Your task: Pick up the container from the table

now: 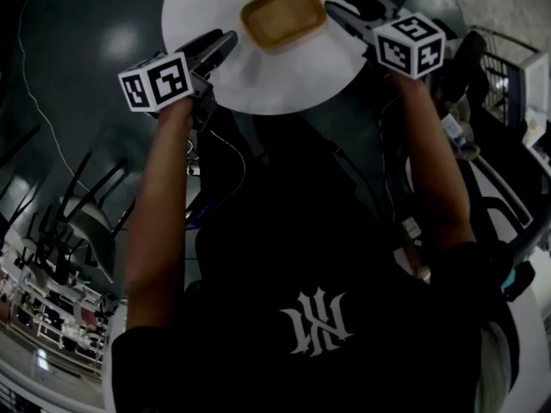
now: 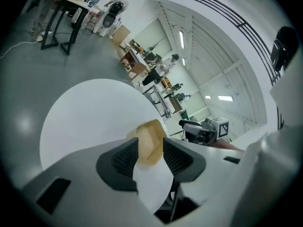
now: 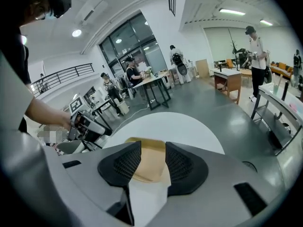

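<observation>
A shallow tan rectangular container [image 1: 282, 15] lies on the round white table [image 1: 284, 84], towards its far side. My left gripper [image 1: 225, 43] hovers over the table's left edge, open, pointing at the container's left end and short of it. My right gripper [image 1: 337, 9] is open at the container's right end, close beside it without touching. In the left gripper view the container [image 2: 150, 138] shows in the gap of the left gripper [image 2: 150, 156], with the right gripper [image 2: 201, 130] beyond. In the right gripper view the container [image 3: 147, 151] lies ahead of the right gripper [image 3: 153, 163].
Dark chairs [image 1: 77, 222] stand on the floor to my left and a metal rack [image 1: 508, 84] to my right. Beyond the table are desks [image 3: 154, 86], seated people and a standing person [image 3: 258, 56]. A black-legged table [image 2: 61, 13] stands further off.
</observation>
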Demonstrator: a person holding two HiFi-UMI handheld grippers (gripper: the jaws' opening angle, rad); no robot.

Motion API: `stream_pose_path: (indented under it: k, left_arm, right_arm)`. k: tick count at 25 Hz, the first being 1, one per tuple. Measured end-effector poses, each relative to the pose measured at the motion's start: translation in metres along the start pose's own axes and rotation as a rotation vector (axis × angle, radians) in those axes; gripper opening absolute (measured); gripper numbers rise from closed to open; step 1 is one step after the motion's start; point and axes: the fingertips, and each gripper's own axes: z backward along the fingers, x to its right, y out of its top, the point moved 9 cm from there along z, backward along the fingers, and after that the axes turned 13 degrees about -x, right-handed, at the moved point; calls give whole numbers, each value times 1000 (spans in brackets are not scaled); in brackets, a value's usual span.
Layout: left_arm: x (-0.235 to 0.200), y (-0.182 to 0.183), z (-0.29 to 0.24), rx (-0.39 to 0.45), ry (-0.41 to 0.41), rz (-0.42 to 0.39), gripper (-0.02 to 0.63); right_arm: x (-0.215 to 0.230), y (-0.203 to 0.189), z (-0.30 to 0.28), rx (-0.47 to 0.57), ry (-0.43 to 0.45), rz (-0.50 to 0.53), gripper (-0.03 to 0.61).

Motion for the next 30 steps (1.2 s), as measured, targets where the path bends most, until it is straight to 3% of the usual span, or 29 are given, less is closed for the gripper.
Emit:
stream_pose_path:
  k: [14,30]
  left_arm:
    - [-23,-18,-63,-16,0,165,155]
    - [-28,-16,-74,-26,37,214,153]
  right_arm:
    - [37,-31,-49,-85,-3,-158,163]
    - [32,-34,-68,-78,-11,-184,88]
